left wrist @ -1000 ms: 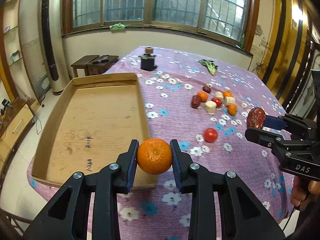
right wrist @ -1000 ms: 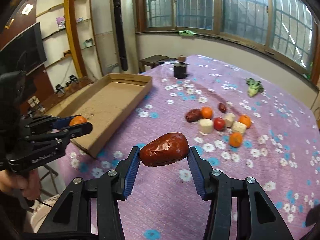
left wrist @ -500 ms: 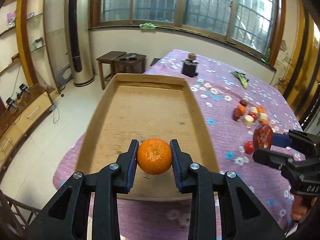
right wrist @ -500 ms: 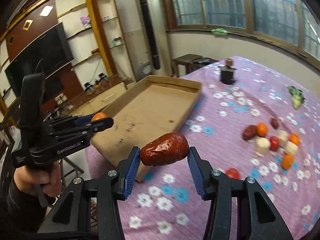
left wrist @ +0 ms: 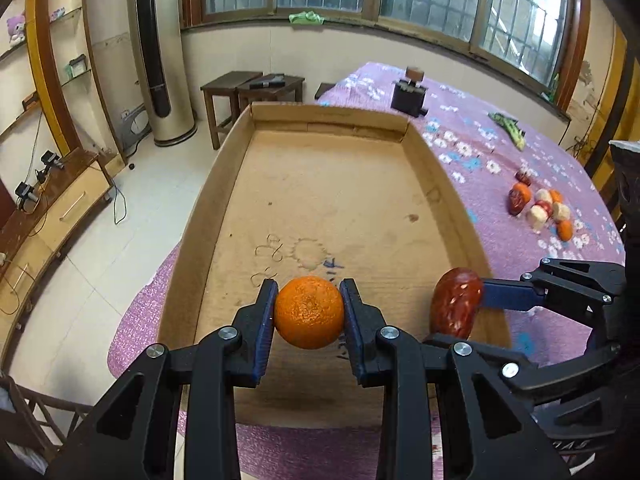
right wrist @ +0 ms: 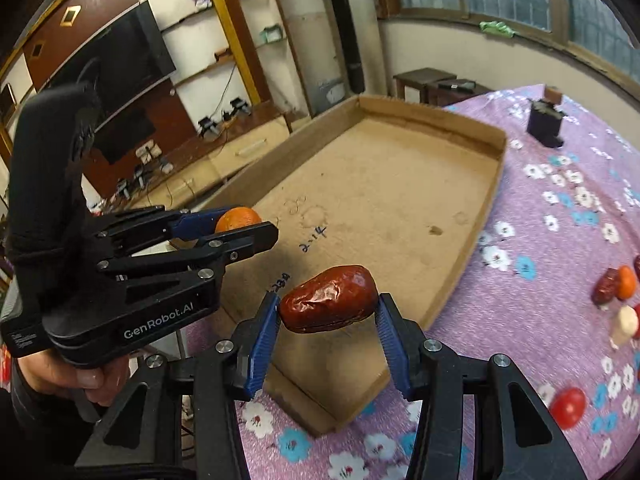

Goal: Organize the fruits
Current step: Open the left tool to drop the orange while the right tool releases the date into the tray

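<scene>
Over the near end of the cardboard tray (left wrist: 436,184), the left hand-held gripper (left wrist: 309,312) pinches a round orange (left wrist: 309,312) between its blue pads. Beside it, the right hand-held gripper (right wrist: 328,305) clamps a wrinkled red date (right wrist: 328,305), long axis crosswise between the fingers. Loose fruits (left wrist: 538,208) cluster on the floral worktop (left wrist: 500,152), well apart from the tray, with a small dark box (left wrist: 409,96) beyond its far wall.

I see a bright orange fruit (left wrist: 309,312), a shiny dark-red date (right wrist: 329,298), a plain brown box (left wrist: 340,184), and a purple flowery cloth (right wrist: 552,208).
</scene>
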